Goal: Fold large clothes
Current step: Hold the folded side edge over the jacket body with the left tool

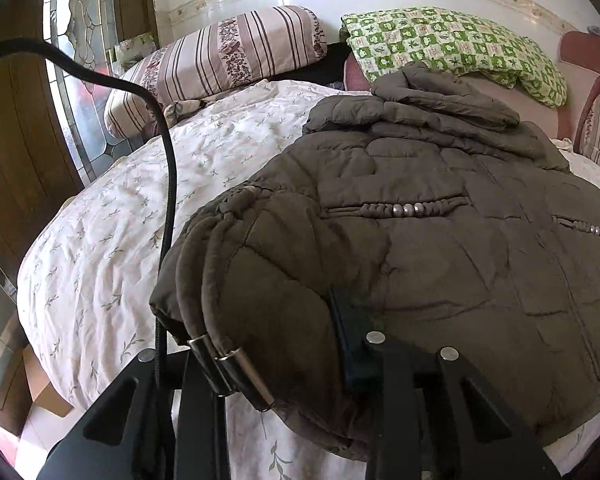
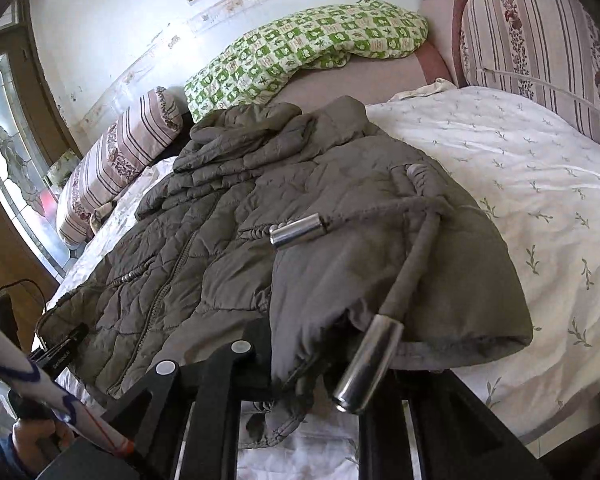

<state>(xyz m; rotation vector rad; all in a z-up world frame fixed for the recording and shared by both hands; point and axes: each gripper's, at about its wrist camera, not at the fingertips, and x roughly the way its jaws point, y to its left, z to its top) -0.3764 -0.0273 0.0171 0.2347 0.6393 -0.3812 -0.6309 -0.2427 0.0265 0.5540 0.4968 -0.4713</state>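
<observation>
An olive-grey padded jacket (image 1: 440, 220) lies spread on the white floral bedspread (image 1: 120, 220), its sleeves bunched at the far end. My left gripper (image 1: 284, 364) is shut on the jacket's near left hem corner, where drawcords with metal tips (image 1: 244, 376) hang over the fingers. In the right wrist view the jacket (image 2: 220, 220) fills the middle. My right gripper (image 2: 312, 376) is shut on the near right hem corner; a drawcord with a metal tip (image 2: 368, 364) hangs across it. The left gripper (image 2: 60, 352) shows at the jacket's other corner.
A striped floral bolster (image 1: 220, 56) and a green checked blanket (image 1: 452, 44) lie at the far side by the wall. A striped cushion (image 2: 540, 40) stands at the right. A glass-panelled wooden door (image 1: 76, 60) is on the left. A black cable (image 1: 168, 184) hangs over the bed.
</observation>
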